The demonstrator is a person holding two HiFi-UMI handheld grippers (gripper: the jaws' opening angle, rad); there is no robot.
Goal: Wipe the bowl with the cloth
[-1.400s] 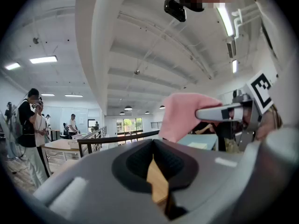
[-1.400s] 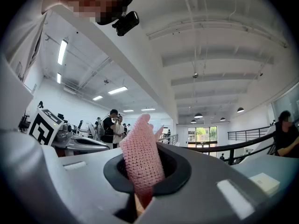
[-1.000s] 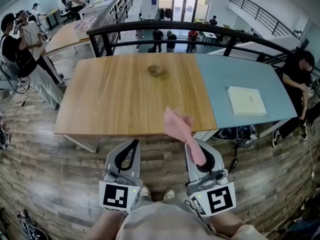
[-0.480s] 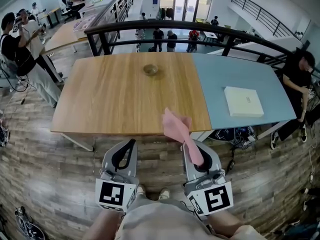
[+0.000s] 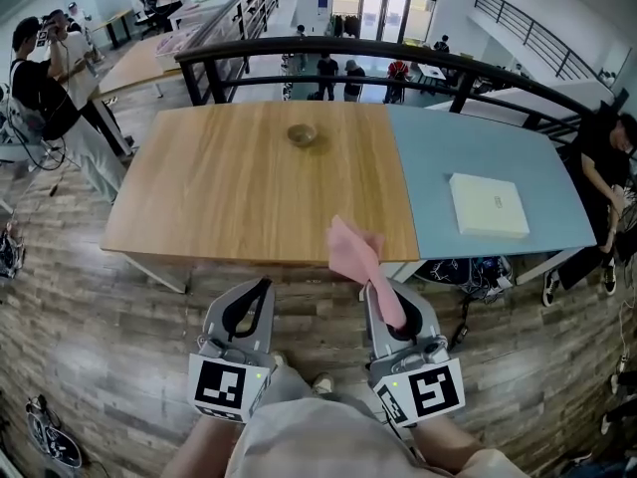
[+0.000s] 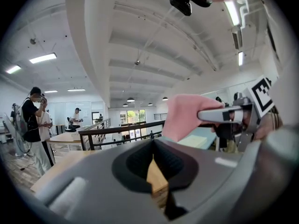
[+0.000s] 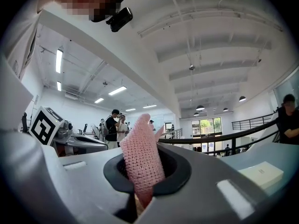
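Note:
A small brown bowl (image 5: 303, 134) stands far off on the wooden table (image 5: 229, 207), near its back edge. My right gripper (image 5: 380, 289) is shut on a pink knitted cloth (image 5: 353, 250), which sticks up and forward over the table's front edge; the cloth (image 7: 141, 161) fills the jaws in the right gripper view. My left gripper (image 5: 262, 289) is shut with nothing in it, held short of the table's front edge. Both grippers are well short of the bowl. In the left gripper view the cloth (image 6: 184, 115) shows to the right.
A blue table (image 5: 448, 157) adjoins the wooden one on the right, with a flat white box (image 5: 488, 204) on it. A black railing (image 5: 398, 58) runs behind the tables. People stand at the left (image 5: 45, 78) and sit at the right (image 5: 607, 157).
The view has shifted slightly and the table lies a little nearer. Both grippers keep their places in the picture, and the cloth stays in the right jaws.

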